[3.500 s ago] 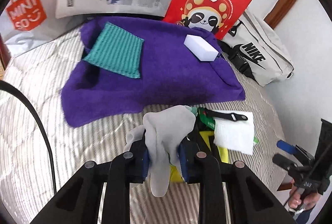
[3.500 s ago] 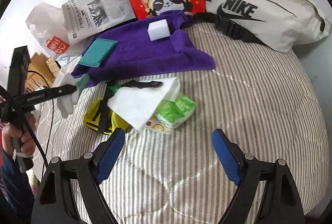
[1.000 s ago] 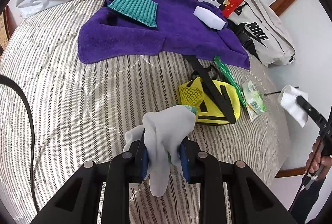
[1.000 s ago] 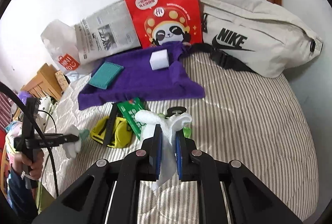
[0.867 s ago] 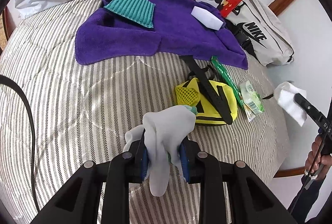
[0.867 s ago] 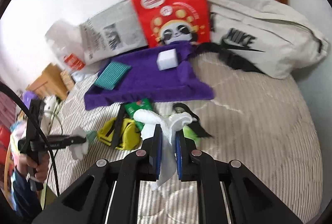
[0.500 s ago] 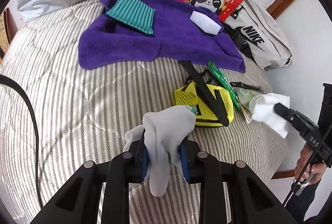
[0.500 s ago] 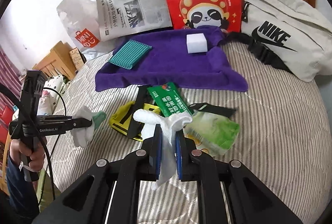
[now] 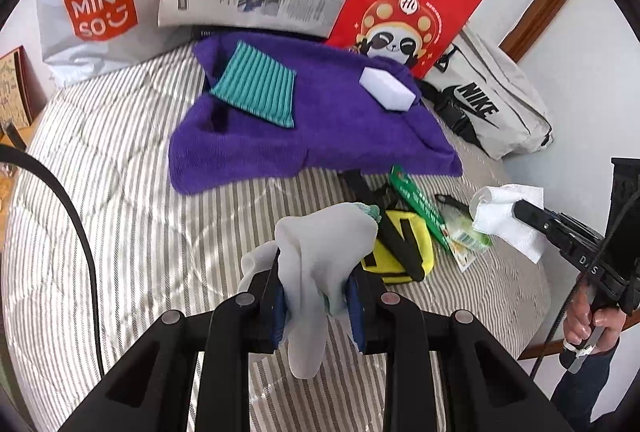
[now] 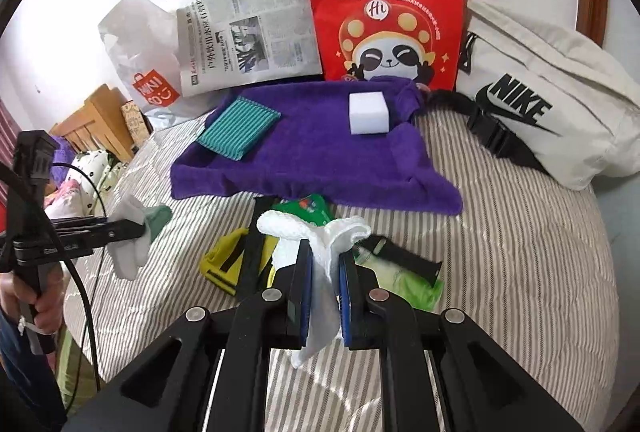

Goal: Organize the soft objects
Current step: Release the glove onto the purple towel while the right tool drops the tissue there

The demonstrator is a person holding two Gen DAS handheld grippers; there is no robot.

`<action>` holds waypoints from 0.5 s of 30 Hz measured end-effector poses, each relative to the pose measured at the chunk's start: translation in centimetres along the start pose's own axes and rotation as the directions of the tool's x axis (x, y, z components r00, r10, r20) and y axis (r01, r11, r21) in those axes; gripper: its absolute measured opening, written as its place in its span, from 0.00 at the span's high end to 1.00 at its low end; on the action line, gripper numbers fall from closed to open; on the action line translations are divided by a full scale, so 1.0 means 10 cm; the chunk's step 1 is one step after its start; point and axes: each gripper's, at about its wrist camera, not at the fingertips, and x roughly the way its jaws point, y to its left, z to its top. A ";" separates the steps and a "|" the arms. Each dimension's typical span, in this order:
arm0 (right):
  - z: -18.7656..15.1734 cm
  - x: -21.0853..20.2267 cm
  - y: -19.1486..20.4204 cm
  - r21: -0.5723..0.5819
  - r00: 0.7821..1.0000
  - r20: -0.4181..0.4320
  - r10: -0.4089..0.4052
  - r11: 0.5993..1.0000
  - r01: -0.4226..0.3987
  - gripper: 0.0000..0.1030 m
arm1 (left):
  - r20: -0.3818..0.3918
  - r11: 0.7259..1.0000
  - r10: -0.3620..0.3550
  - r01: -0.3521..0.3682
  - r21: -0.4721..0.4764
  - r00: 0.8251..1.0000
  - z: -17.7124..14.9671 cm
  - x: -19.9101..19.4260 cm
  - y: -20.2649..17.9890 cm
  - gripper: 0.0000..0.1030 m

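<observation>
Left tongs (image 9: 316,302) pinch a grey sock (image 9: 320,252), right tongs (image 10: 324,296) nearly closed on a white cloth (image 10: 320,244); both dangle above the striped bed (image 10: 520,252), near the purple towel (image 10: 316,156)

we see a pale grey sock (image 9: 320,264) with a green toe, bunched and draped, pinched between the left gripper (image 9: 318,308) fingers, hanging clear above the striped bed (image 9: 120,192). white cloth (image 10: 320,272), crumpled, is clamped in the right gripper (image 10: 324,308), tail hanging down. purple towel (image 10: 320,156) lies spread flat near the head of the bed, edges rumpled. on it: teal striped cloth (image 10: 240,126), folded flat, left side; white sponge block (image 10: 368,113), right side, well apart.
</observation>
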 end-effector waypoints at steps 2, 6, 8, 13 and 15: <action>0.05 0.01 -0.01 0.001 1.000 0.005 0.003 1.000 -0.003 0.89 | 0.007 1.000 0.006 -0.006 0.003 1.000 0.05 -0.01 0.01 0.76; 0.17 0.05 -0.04 0.009 1.000 0.019 -0.004 1.000 0.004 0.88 | 0.021 1.000 0.014 -0.014 0.005 1.000 0.19 -0.02 0.04 0.76; 0.23 0.08 -0.06 0.013 1.000 0.019 -0.011 1.000 0.010 0.88 | 0.030 1.000 0.024 -0.024 0.008 0.999 0.27 -0.01 0.05 0.76; 0.40 0.23 -0.10 -0.003 0.999 0.020 -0.029 1.000 0.029 0.88 | 0.043 1.000 0.030 -0.030 0.002 0.999 0.51 0.09 0.10 0.76; 0.48 0.31 -0.14 -0.002 0.999 0.014 -0.033 0.999 0.033 0.88 | 0.037 0.999 0.032 -0.032 -0.004 0.999 0.62 0.17 0.13 0.76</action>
